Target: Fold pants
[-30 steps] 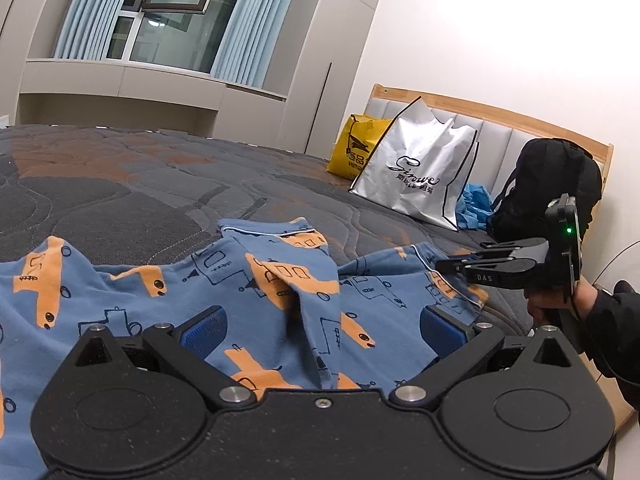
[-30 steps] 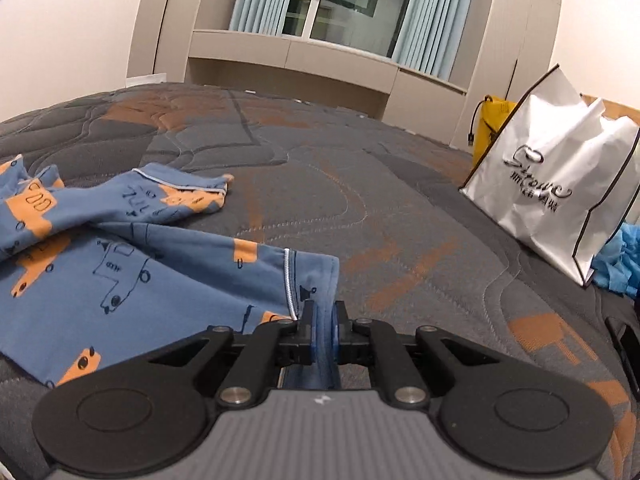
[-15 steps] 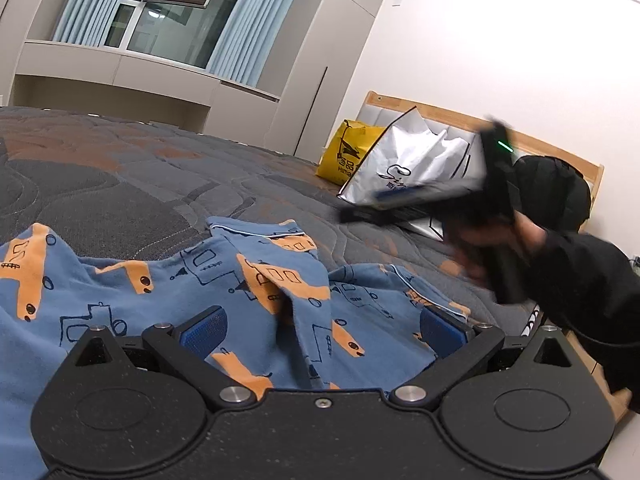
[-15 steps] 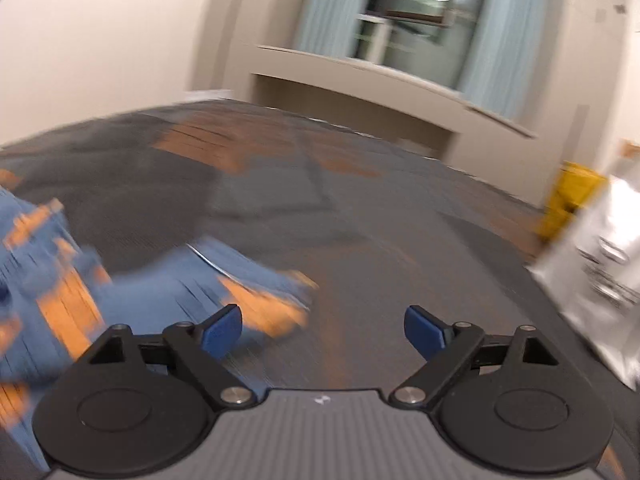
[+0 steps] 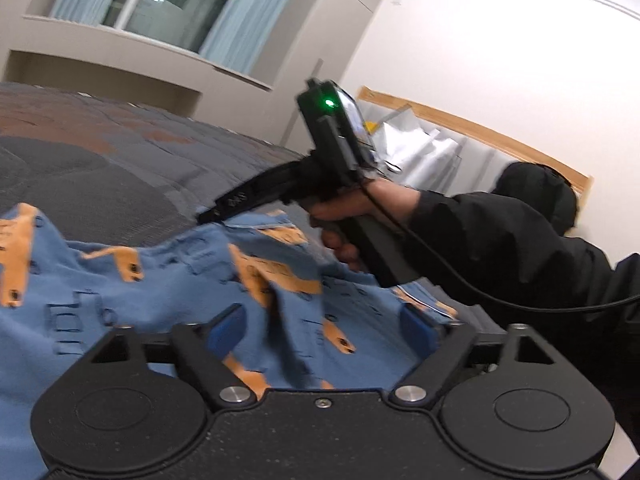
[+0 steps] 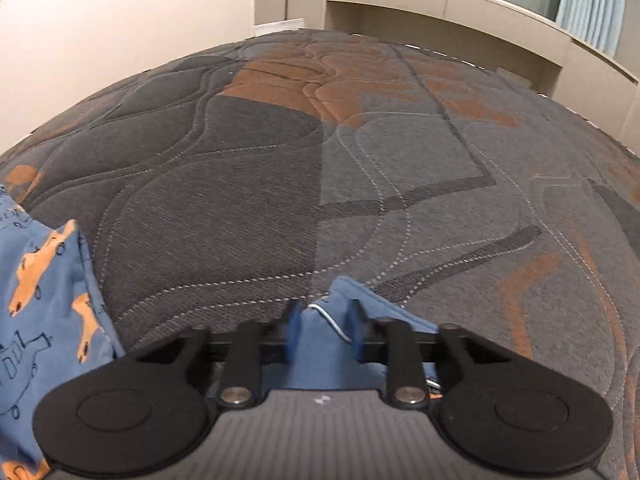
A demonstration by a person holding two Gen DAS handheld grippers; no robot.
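Two claws work one garment, and each is placed for its own reason. Blue pants (image 5: 168,288) with orange vehicle prints lie rumpled across the near part of the bed (image 6: 280,160), on its quilted grey and rust cover. In the right wrist view the right claw (image 6: 323,330) has its blue pads drawn in close on a bunched bit of blue fabric with white piping, likely a hem or cuff; the pads are not fully together because cloth fills the gap. Seizing the piped edge gives a firm line to pull on, which a fold needs. More of the garment shows at the left edge of that view, lying apart from the pinched piece.

From the left wrist view the right claw (image 5: 208,214) reaches out over the far edge of the pants, gripped by the right hand (image 5: 352,220) in a dark sleeve, with a cable trailing from it. The left claw (image 5: 320,328) hangs above the crumpled middle of the cloth with its pads spread wide and nothing between them, probably waiting to pin or take a second spot. A raised ridge of fabric stands just ahead of it. By my judgement the folding is at an early stage, since the pants are still unflattened.
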